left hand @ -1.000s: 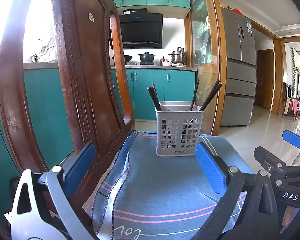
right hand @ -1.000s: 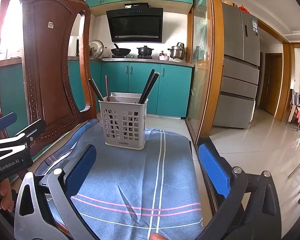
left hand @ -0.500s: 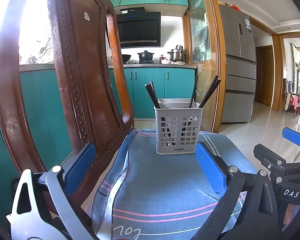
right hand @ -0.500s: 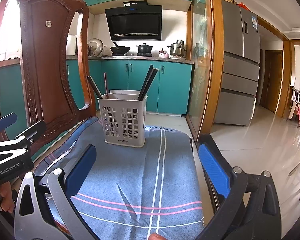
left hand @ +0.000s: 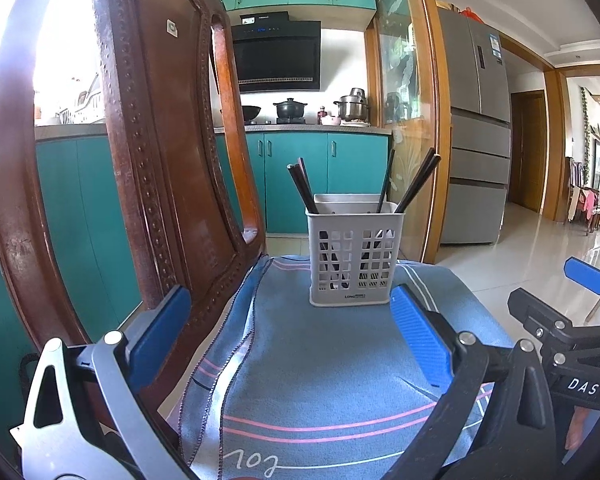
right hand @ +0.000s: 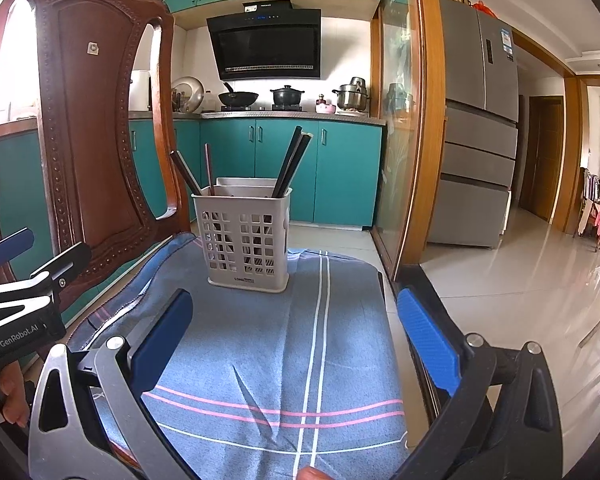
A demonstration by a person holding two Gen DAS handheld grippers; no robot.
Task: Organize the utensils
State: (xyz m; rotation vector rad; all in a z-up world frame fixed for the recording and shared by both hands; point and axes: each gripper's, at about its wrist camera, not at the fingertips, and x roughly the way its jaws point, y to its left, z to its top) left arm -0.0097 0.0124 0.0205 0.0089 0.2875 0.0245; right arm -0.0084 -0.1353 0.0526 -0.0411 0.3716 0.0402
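A white perforated utensil basket (left hand: 354, 258) (right hand: 247, 240) stands upright on a blue striped cloth (left hand: 320, 364) (right hand: 268, 344) covering a chair seat. Several dark chopsticks (left hand: 302, 188) (right hand: 292, 160) lean out of it to both sides. My left gripper (left hand: 288, 330) is open, empty, and a short way in front of the basket. My right gripper (right hand: 296, 334) is also open and empty, facing the basket from the near side. Each gripper shows at the edge of the other's view.
The carved wooden chair back (left hand: 152, 152) (right hand: 88, 120) rises close on the left. Beyond the seat edge lies a tiled floor (right hand: 500, 280), teal kitchen cabinets (right hand: 284, 168), a glass door frame (right hand: 416, 120) and a grey fridge (right hand: 476, 140). A hand (right hand: 8, 396) holds the left gripper.
Both views have tilted slightly, so the basket sits a little higher in frame. Both grippers stay open and empty.
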